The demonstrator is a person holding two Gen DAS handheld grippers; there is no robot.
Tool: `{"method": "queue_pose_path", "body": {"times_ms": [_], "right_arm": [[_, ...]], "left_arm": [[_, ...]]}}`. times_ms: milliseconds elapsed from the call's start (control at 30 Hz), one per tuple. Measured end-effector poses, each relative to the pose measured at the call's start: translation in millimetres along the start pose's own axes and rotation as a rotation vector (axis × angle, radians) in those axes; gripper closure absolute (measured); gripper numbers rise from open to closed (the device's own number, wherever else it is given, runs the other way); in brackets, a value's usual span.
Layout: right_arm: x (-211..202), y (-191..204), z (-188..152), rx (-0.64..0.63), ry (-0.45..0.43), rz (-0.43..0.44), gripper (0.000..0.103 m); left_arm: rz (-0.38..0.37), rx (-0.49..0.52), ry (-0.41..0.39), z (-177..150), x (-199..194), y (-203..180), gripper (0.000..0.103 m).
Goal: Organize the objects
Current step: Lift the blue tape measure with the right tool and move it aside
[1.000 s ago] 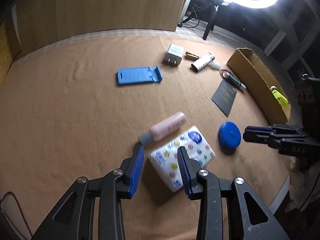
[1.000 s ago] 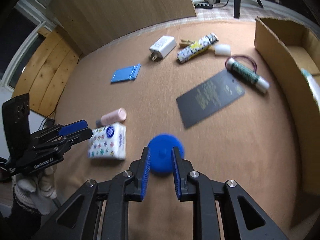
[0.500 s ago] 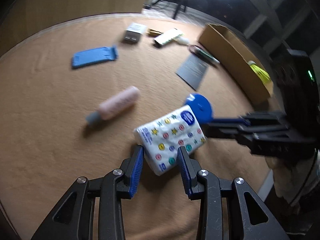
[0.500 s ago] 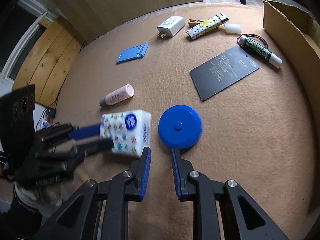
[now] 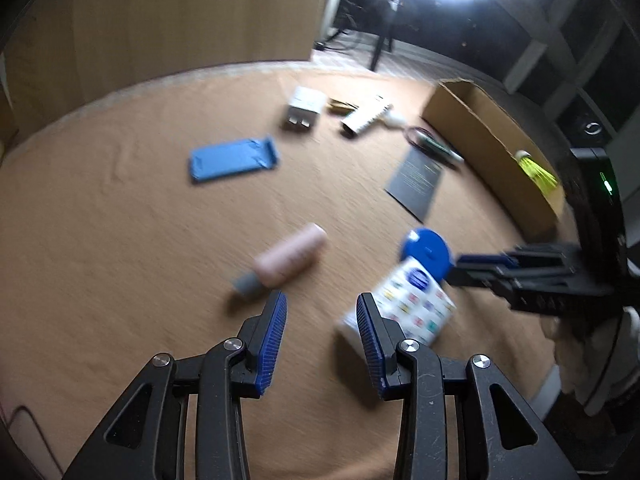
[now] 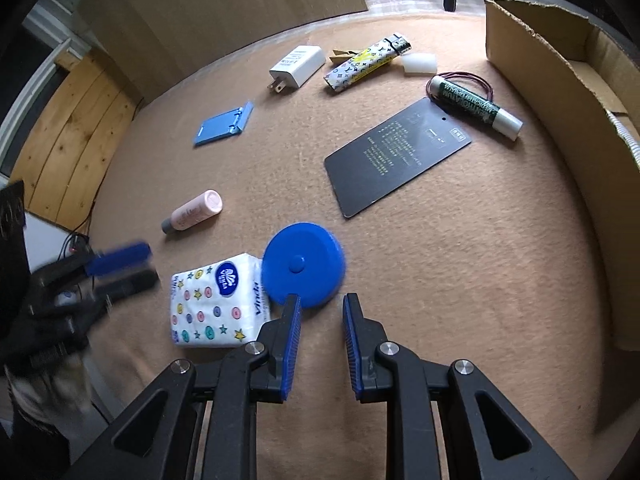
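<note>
A white tissue pack (image 6: 216, 300) with coloured dots lies on the tan mat, touching a round blue disc (image 6: 302, 264). My right gripper (image 6: 320, 308) sits just behind the disc, its jaws opening with nothing between them. In the left wrist view my left gripper (image 5: 320, 308) is open and empty. There the tissue pack (image 5: 416, 308) lies just outside its right finger and the pink bottle (image 5: 288, 258) is ahead of its left finger. The blue disc (image 5: 428, 252) sits behind the pack. The right gripper's fingertips (image 5: 480, 260) come in from the right.
A cardboard box (image 6: 560, 80) lines the right side and holds a yellow shuttlecock (image 5: 536, 166). Further back lie a black card (image 6: 396, 156), a green tube (image 6: 472, 104), a patterned lighter (image 6: 368, 62), a white charger (image 6: 298, 66) and a blue phone stand (image 6: 224, 124).
The tissue pack was between my left jaws and now lies outside them to the right, against the disc. My right gripper drew back off the blue disc and its jaws widened.
</note>
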State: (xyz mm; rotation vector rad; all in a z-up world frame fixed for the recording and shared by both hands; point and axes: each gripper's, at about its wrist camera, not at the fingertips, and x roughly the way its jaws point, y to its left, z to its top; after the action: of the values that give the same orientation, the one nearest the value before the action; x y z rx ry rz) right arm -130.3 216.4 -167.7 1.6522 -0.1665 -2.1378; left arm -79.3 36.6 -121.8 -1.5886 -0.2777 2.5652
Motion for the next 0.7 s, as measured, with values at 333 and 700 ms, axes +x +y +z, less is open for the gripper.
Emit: {"method": "queue_pose_path", "body": {"times_ms": [333, 700], "right_arm": [[4, 16, 2, -0.069, -0.018, -0.074, 0.061], [12, 33, 9, -0.159, -0.023, -0.139, 0.059]], "left_arm": [[0.076, 0.046, 0.038, 14, 22, 11, 0.063], [0.122, 0.095, 0.066, 21, 43, 2, 0.063]]}}
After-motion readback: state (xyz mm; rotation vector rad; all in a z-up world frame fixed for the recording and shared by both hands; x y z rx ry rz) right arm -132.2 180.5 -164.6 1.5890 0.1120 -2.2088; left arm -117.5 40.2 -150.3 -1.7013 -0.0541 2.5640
